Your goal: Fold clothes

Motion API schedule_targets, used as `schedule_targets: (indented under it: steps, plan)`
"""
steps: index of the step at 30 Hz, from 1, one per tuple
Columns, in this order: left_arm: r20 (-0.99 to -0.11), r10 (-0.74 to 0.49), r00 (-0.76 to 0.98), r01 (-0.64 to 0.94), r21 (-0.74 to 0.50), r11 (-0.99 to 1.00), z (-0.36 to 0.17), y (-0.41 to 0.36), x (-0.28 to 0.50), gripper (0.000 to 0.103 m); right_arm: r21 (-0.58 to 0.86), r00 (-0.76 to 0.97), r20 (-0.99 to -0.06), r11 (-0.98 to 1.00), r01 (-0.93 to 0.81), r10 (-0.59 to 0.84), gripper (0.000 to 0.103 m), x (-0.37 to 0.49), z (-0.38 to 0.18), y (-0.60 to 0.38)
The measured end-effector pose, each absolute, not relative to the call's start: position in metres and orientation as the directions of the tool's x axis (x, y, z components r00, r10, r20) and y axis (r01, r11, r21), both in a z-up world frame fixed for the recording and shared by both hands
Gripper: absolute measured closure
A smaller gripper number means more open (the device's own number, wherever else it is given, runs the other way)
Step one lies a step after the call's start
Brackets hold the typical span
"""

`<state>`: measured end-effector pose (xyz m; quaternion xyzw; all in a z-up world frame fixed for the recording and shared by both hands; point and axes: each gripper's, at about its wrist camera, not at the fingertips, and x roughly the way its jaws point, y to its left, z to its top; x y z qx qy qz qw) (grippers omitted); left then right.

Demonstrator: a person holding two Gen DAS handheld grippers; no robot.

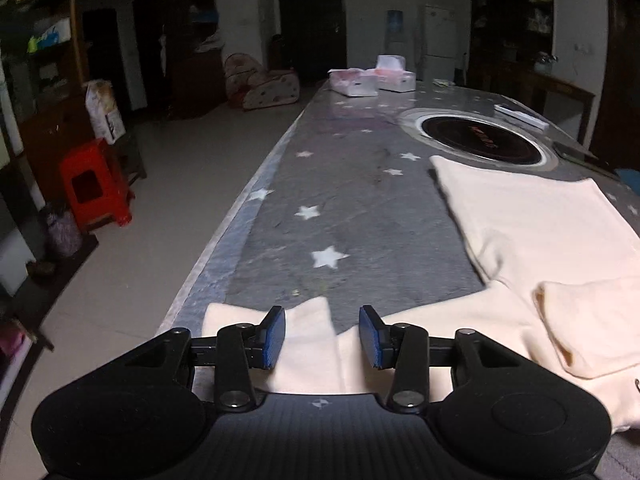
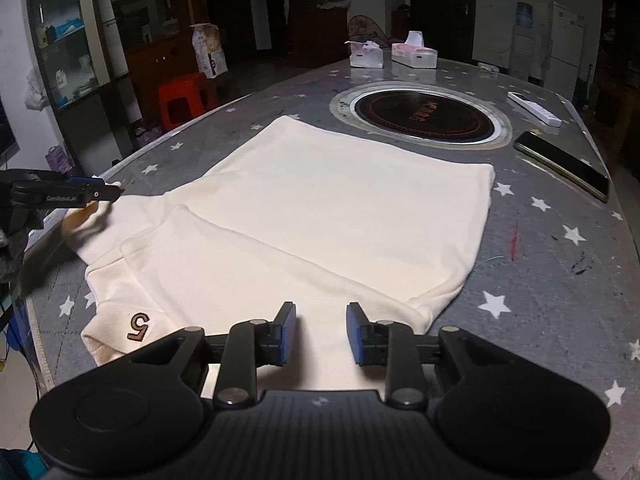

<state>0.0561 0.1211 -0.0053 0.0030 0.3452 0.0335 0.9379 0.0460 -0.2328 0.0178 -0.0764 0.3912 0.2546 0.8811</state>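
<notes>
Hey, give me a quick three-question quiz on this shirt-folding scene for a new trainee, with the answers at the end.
1. True or false: the right gripper is clamped on the cream shirt.
2. What lies on the table right of the round inset burner? A) scissors B) a dark phone C) a mug
3. Fill in: the left gripper hovers over the shirt's ____.

Key
1. False: its jaws stand apart above the fabric, gripping nothing.
2. B
3. Sleeve, spread out near the table's edge.
</notes>
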Motion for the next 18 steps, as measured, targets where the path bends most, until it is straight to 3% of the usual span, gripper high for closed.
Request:
schedule_targets:
  steps: [5,7,13,18]
  plan:
    - [-0.634,0.099,0.767,-0.124,0.005,0.992,-0.004,0.143,0.049,0.086,0.065,0.56,-0.733,0.86,-0.507,0.386,0.073,0.046,0.016,-0.233]
    - [-0.61,0.107,0.785,-0.165,-0.039,0.985,-0.002,0.157,0.038,0.091,0.066,0.559,-0.735,0.86,-0.507,0.385,0.073,0.046,0.015,-0.234]
    - [-0.578,0.131,0.805,-0.275,-0.168,0.947,0.002,0.194,-0.006,0.096,0.068,0.553,-0.737,0.857,-0.511,0.389,0.068,0.046,0.014,-0.233]
    - [-0.606,0.153,0.781,-0.318,-0.175,0.932,0.0,0.206,-0.028,0.096,0.068,0.55,-0.737,0.853,-0.517,0.392,0.065,0.047,0.013,-0.232]
